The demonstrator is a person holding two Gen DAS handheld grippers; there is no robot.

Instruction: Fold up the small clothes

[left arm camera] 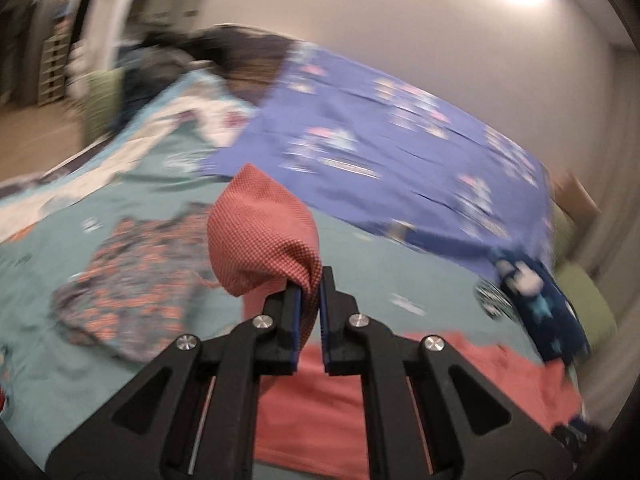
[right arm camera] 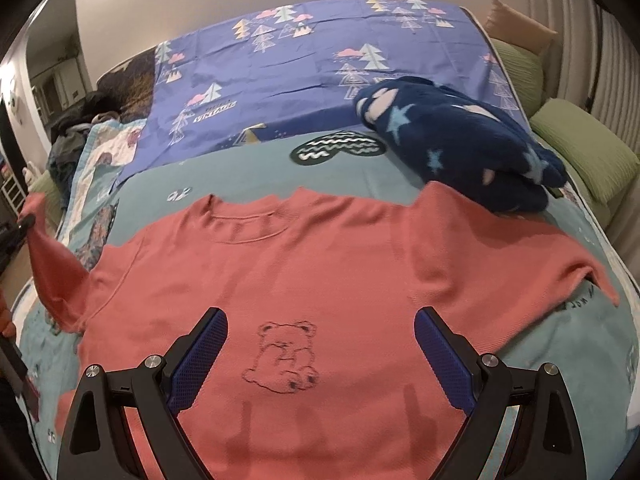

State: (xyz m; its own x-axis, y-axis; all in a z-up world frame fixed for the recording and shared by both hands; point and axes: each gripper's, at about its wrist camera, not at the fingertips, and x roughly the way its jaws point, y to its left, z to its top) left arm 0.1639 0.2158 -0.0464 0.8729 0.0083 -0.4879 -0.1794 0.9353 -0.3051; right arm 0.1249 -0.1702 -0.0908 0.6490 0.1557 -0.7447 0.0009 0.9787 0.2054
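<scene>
A coral sweater with a bear drawing lies face up on the teal bedspread, neck towards the far side. My left gripper is shut on the end of its left sleeve and holds it lifted off the bed; the raised sleeve shows at the left edge of the right wrist view. My right gripper is open and empty, hovering over the sweater's chest with the bear between its fingers. The right sleeve lies flat.
A navy star-patterned fleece garment lies by the sweater's right shoulder. A dark patterned garment lies to the left. A purple tree-print sheet covers the far half of the bed. Green cushions line the right side.
</scene>
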